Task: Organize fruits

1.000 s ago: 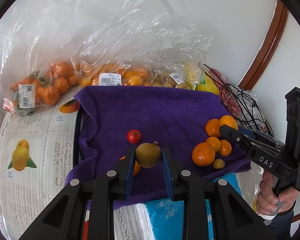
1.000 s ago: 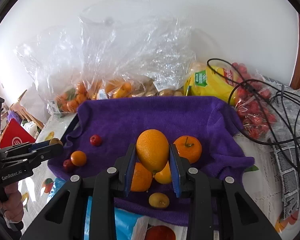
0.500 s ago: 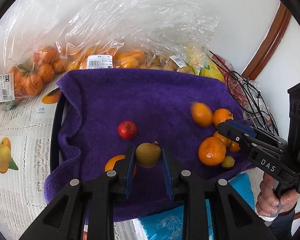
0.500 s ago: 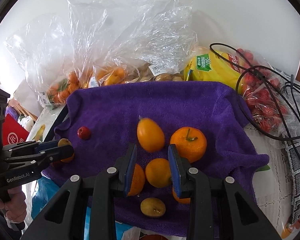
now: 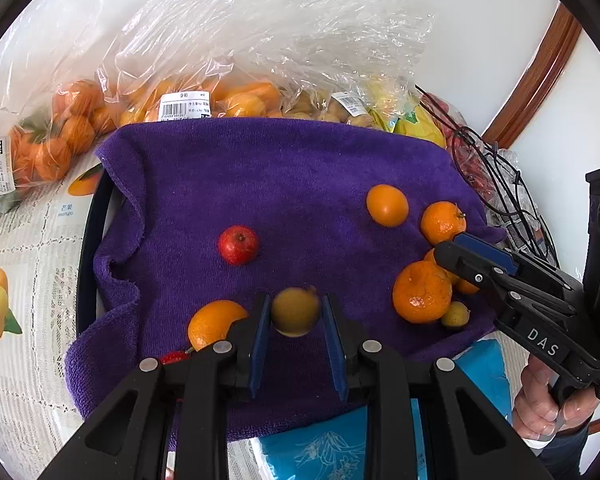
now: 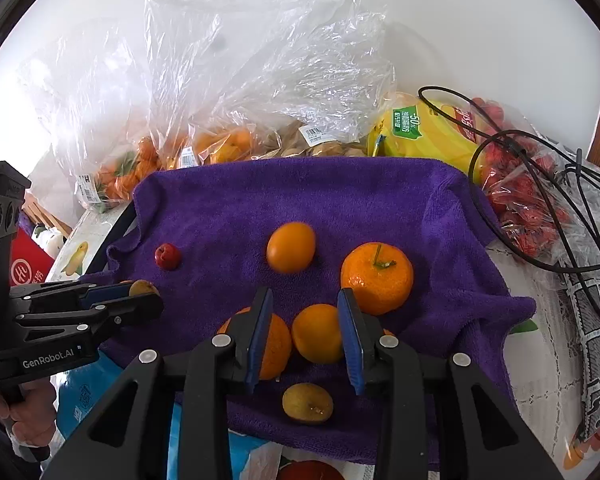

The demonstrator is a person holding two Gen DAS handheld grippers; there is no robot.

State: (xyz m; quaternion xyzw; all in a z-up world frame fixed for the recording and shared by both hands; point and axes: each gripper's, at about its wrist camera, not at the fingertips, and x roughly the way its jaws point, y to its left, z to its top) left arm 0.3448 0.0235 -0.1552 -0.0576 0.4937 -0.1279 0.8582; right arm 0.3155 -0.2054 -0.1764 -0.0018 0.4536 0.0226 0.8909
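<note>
A purple towel [image 5: 284, 184] [image 6: 340, 200] holds loose fruit. My left gripper [image 5: 294, 314] is shut on a small brownish-yellow fruit [image 5: 295, 311], held over the towel's near edge beside an orange [image 5: 214, 322]; it also shows in the right wrist view [image 6: 142, 289]. A small red fruit [image 5: 238, 245] [image 6: 167, 256] lies left of centre. My right gripper [image 6: 305, 334] is open and empty above a small orange [image 6: 316, 338]. The oval orange [image 6: 291, 247] [image 5: 387, 205] lies free on the towel beyond it, beside a stemmed mandarin [image 6: 377, 278].
Clear plastic bags of oranges [image 5: 56, 140] and other fruit [image 6: 228, 144] line the wall behind the towel. A yellow pack [image 6: 424, 128], a bag of red fruit [image 6: 520, 200] and black cables [image 6: 560, 184] lie at right. A yellowish fruit [image 6: 307, 403] sits at the towel's near edge.
My right gripper opened and let go of the oval orange, which now lies on the towel. My left gripper moved forward over the towel, still holding its fruit.
</note>
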